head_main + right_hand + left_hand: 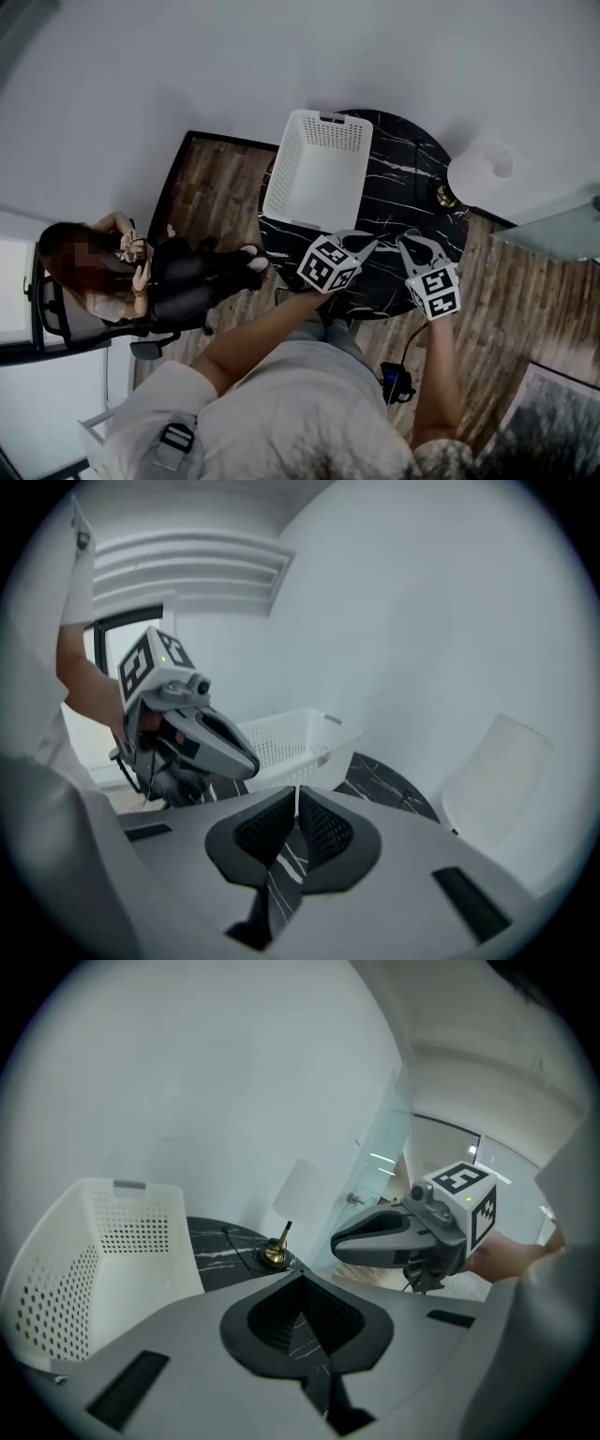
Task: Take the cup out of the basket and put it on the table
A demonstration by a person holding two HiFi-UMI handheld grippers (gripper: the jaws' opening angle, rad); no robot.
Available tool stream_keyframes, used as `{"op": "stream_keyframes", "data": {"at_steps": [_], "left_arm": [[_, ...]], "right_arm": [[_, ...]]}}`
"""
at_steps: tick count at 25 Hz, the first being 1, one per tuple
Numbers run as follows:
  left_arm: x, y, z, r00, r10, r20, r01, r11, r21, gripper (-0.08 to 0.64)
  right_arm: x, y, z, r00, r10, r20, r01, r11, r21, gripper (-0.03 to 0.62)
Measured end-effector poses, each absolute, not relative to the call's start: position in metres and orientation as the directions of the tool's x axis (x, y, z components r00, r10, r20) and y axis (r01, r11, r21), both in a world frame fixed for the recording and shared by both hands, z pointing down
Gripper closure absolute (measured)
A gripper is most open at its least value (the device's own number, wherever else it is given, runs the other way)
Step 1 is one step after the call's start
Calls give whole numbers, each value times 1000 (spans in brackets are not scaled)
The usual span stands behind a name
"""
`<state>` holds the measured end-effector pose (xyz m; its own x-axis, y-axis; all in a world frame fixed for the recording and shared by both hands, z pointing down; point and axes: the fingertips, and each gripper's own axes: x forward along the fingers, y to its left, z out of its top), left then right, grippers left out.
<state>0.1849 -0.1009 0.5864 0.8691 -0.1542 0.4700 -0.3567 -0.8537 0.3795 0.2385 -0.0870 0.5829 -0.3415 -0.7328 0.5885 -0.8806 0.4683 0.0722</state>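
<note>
While both tongs hover closed and empty over the near edge of the table (412, 178), no view shows the cup.

Left tongs (298, 1281): pads meet at the tips, with only the black marbled tabletop showing through behind them. Right tongs (296, 794): pads all but touch, a hairline of light between them and nothing held. The two sit side by side, apart from the white perforated basket (333, 136), which stands on the table's far left part; the left tongs are the nearer to it. From the head view the basket's inside reads as plain white, and the cup cannot be made out there. A white-shaded lamp (478, 169) stands at the table's right edge.
</note>
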Motion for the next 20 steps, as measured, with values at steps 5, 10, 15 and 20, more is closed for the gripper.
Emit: {"op": "stream_keyframes", "data": {"at_steps": [5, 10, 15, 20], "left_arm": [[151, -102, 513, 904, -284, 321, -388, -858, 335, 555], [117, -95, 451, 905, -370, 210, -414, -879, 237, 555], [88, -75, 396, 905, -418, 85, -426, -887, 176, 555], [58, -51, 361, 895, -445, -1, -439, -883, 165, 555]], "right_arm": [[203, -81, 507, -328, -853, 405, -921, 384, 63, 575], [150, -75, 440, -381, -897, 224, -918, 395, 20, 575], [109, -58, 392, -406, -907, 108, -913, 407, -11, 575], [82, -43, 358, -433, -901, 8, -893, 428, -141, 575]]}}
